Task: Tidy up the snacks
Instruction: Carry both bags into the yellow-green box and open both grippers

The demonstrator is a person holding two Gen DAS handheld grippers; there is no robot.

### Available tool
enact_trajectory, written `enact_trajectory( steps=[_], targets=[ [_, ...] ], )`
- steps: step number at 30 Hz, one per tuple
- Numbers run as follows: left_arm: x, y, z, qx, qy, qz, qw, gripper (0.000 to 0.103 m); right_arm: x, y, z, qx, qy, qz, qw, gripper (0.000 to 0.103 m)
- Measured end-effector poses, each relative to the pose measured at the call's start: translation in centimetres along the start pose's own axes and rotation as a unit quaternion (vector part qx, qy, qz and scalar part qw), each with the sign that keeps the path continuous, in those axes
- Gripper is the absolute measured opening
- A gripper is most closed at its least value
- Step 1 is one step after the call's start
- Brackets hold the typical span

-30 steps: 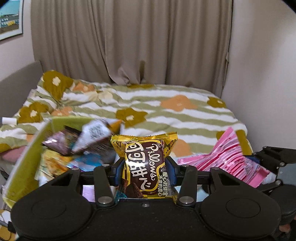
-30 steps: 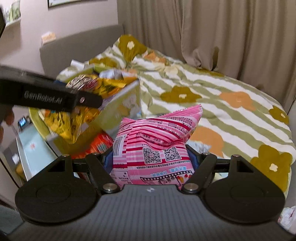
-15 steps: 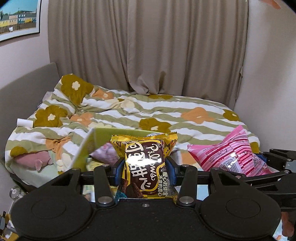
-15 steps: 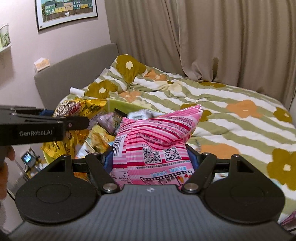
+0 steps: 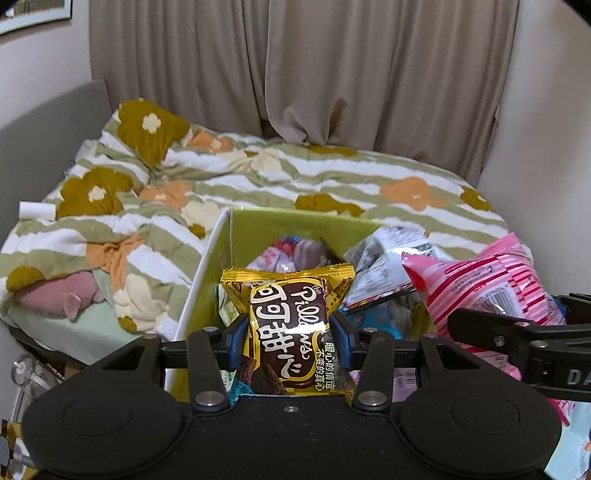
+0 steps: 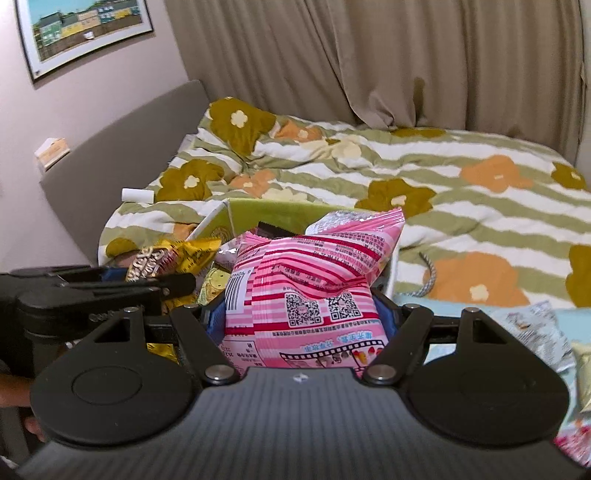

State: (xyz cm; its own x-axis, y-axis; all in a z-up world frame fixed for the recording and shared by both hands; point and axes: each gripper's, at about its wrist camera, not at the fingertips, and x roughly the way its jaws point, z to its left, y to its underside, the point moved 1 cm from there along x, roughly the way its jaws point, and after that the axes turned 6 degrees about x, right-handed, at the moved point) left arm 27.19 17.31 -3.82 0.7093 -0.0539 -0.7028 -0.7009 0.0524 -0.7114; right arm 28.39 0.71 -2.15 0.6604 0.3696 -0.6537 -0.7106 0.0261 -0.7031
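The left gripper (image 5: pixel 288 328) tilts downward over the green box (image 5: pixel 295 225), its fingers clamped on a gold and brown snack packet (image 5: pixel 288 321) held upright above the box's near end. The right gripper (image 6: pixel 299 314), just right of it and also tilted downward, has its fingers clamped on a pink striped packet (image 6: pixel 314 280) over the same box. The box sits in front of the flowered bed (image 5: pixel 332 184) and already holds other packets. Only the right view shows a framed picture (image 6: pixel 81 33) on the wall, a hand (image 6: pixel 14 391) at the left gripper, and loose packets (image 6: pixel 535 332) right of the box.
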Motion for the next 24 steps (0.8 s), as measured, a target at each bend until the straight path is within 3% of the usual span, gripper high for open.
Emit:
enact_trajectory(
  steps=[5, 6, 7, 9, 18, 24],
  targets=[
    [1.9, 0.5, 0.9, 0.012, 0.004, 0.012, 0.9998, 0.053, 0.9, 0.4, 1.0, 0.011, 0.015, 0.007, 1.0, 0.089],
    [2.1, 0.7, 0.9, 0.013, 0.006, 0.014, 0.9998, 0.061, 1.1, 0.4, 1.1, 0.012, 0.018, 0.009, 1.0, 0.089],
    [2.2, 0.8, 1.0, 0.014, 0.004, 0.016, 0.9998, 0.083, 1.2, 0.5, 1.1, 0.014, 0.02, 0.011, 1.0, 0.089],
    [1.9, 1.0, 1.3, 0.014, -0.007, 0.008, 0.9999, 0.102, 1.4, 0.5, 1.0, 0.018, 0.024, 0.014, 0.999, 0.089],
    [-0.8, 3.0, 1.6, 0.01, -0.02, 0.0, 0.9998, 0.102, 1.7, 1.2, 0.6, 0.033, 0.019, 0.028, 0.999, 0.09],
    [-2.5, 3.3, 1.9, -0.007, -0.032, -0.01, 0.9994, 0.102, 3.3, 1.1, -0.1, 0.068, -0.017, 0.049, 0.996, 0.091]
  ],
)
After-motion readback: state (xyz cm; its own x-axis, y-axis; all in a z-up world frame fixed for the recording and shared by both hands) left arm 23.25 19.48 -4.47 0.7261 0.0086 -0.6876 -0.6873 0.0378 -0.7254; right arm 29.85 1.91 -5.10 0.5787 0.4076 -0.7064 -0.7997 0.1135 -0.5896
